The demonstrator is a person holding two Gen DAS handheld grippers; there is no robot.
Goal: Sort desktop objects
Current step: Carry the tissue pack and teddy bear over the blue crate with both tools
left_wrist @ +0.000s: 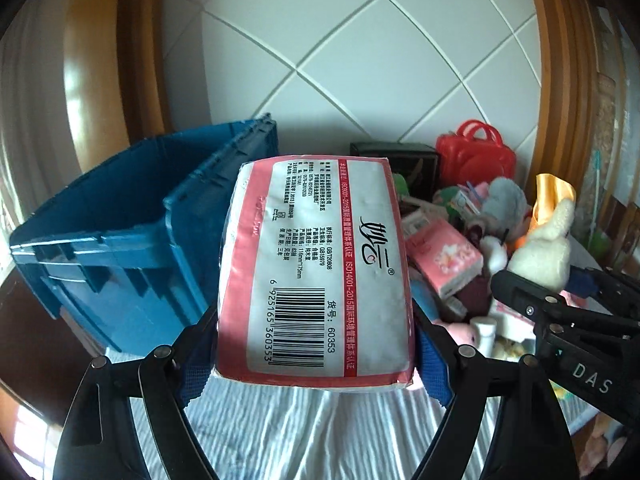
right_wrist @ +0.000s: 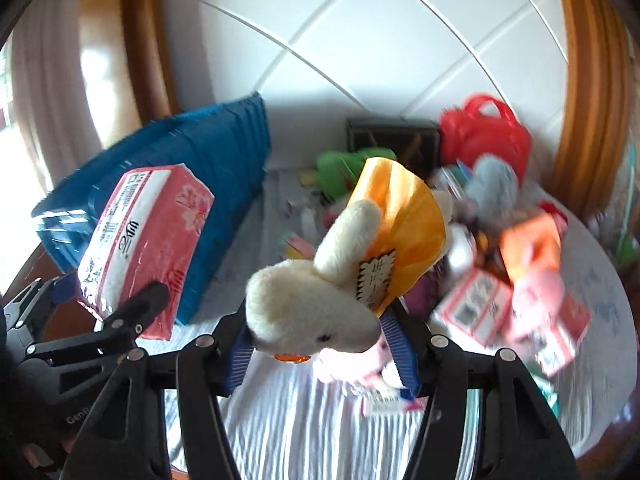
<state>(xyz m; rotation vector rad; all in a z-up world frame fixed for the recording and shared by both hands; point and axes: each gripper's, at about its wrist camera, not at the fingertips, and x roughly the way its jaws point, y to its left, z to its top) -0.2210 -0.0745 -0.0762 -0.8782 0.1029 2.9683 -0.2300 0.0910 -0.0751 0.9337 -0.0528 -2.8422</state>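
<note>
**Both tongs loaded above the cluttered table**

My left gripper (left_wrist: 316,354) is clamped on a pink-and-white tissue pack (left_wrist: 316,268), its blue pads pressing the pack's two long sides. The pack sits lengthwise between the fingers, barcode face up toward my camera, its far end reaching past the fingertips. Beyond it and to its left stands the blue crate (left_wrist: 120,240), open at the top, close to the pack's far left corner. In the right wrist view the same pack (right_wrist: 146,248) hangs in front of the crate (right_wrist: 192,160).

My right gripper (right_wrist: 320,354) is closed on a cream plush toy (right_wrist: 316,300) with a yellow satin piece (right_wrist: 404,224) rising behind it; the blue fingers (right_wrist: 396,344) squeeze the soft body from both sides. From the left wrist the toy (left_wrist: 540,248) shows just right of my left tongs.

Ahead and right of both grippers lies the pile: a red plastic case (left_wrist: 476,154), a black box (left_wrist: 400,160), a small pink tissue pack (left_wrist: 448,260) and a grey plush (left_wrist: 506,196), all on the white striped cloth (left_wrist: 312,432)
</note>
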